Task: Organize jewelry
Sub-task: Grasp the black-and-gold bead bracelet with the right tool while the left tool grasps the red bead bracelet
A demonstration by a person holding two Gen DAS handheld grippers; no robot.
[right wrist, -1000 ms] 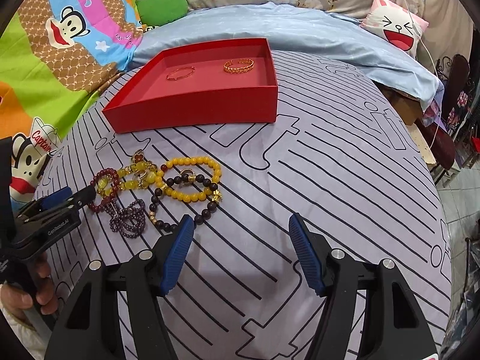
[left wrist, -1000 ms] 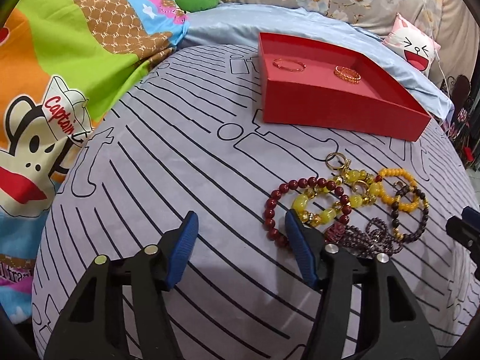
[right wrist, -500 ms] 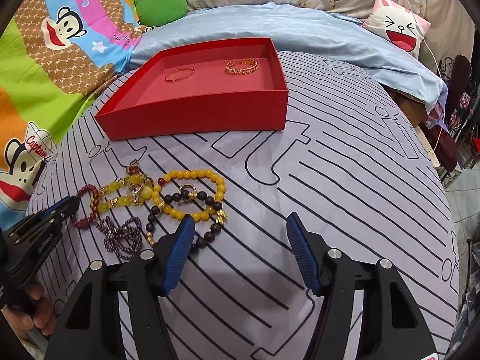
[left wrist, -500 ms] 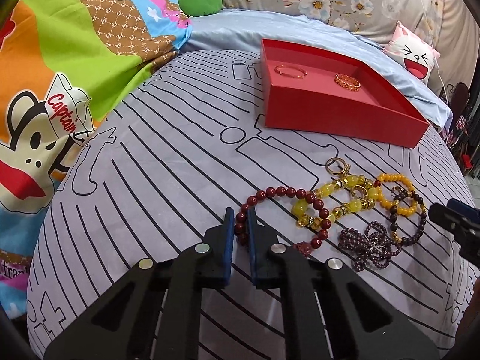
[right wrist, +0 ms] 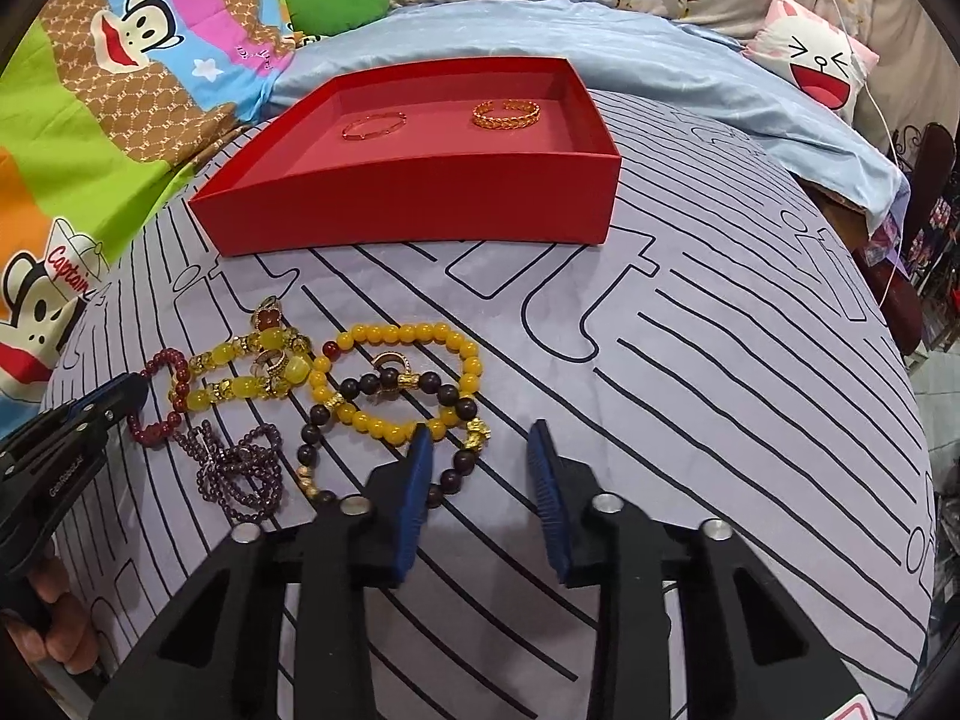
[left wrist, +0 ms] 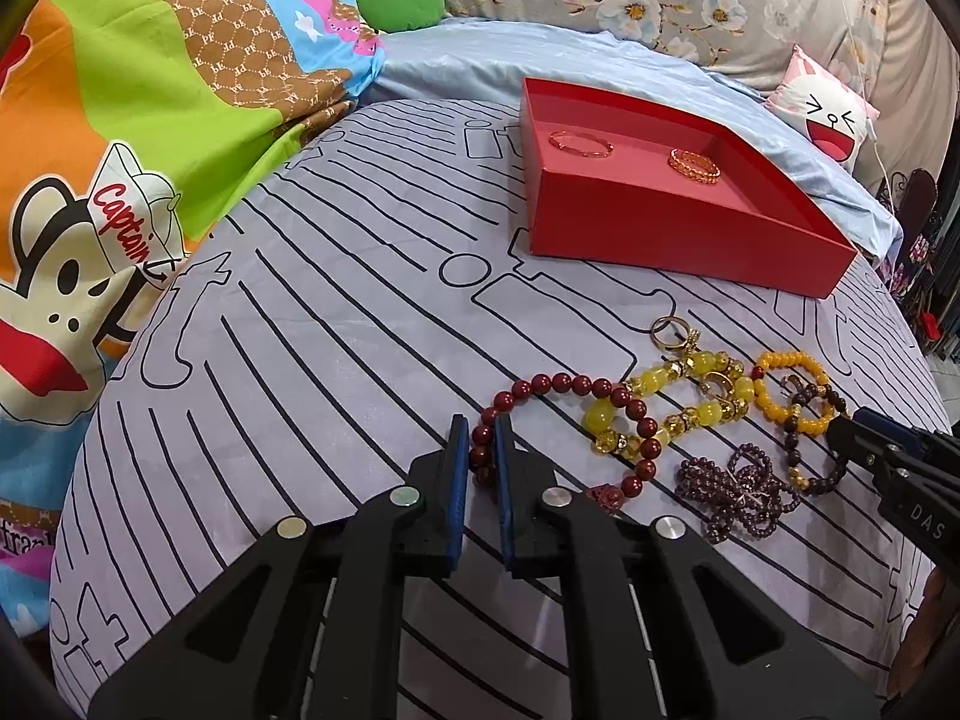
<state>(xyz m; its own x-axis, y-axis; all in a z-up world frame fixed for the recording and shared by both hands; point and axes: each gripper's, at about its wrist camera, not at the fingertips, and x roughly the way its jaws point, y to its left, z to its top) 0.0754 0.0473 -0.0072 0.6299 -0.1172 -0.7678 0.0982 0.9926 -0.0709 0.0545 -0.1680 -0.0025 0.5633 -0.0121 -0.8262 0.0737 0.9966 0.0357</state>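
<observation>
A pile of bead bracelets lies on the striped grey bedsheet. My left gripper (left wrist: 480, 438) is shut on the near end of the dark red bead bracelet (left wrist: 564, 385), which still rests on the sheet. Beside it lie a yellow-green bracelet (left wrist: 666, 414), an orange-yellow bracelet (right wrist: 414, 384), a dark brown bracelet (right wrist: 384, 432) and a purple bead strand (left wrist: 738, 492). My right gripper (right wrist: 483, 462) is open, its left finger over the dark brown bracelet. A red tray (right wrist: 420, 204) behind holds a thin gold bangle (right wrist: 373, 125) and a gold chain bangle (right wrist: 505, 113).
A colourful cartoon monkey quilt (left wrist: 120, 150) is bunched at the left. A light blue sheet (right wrist: 600, 42) and a white cat-face cushion (right wrist: 822, 60) lie behind the tray. The bed edge drops off at the right, with furniture (right wrist: 918, 180) beyond.
My left gripper moved forward and closed on the dark red bracelet. My right gripper moved in toward the dark brown bracelet and narrowed, still open.
</observation>
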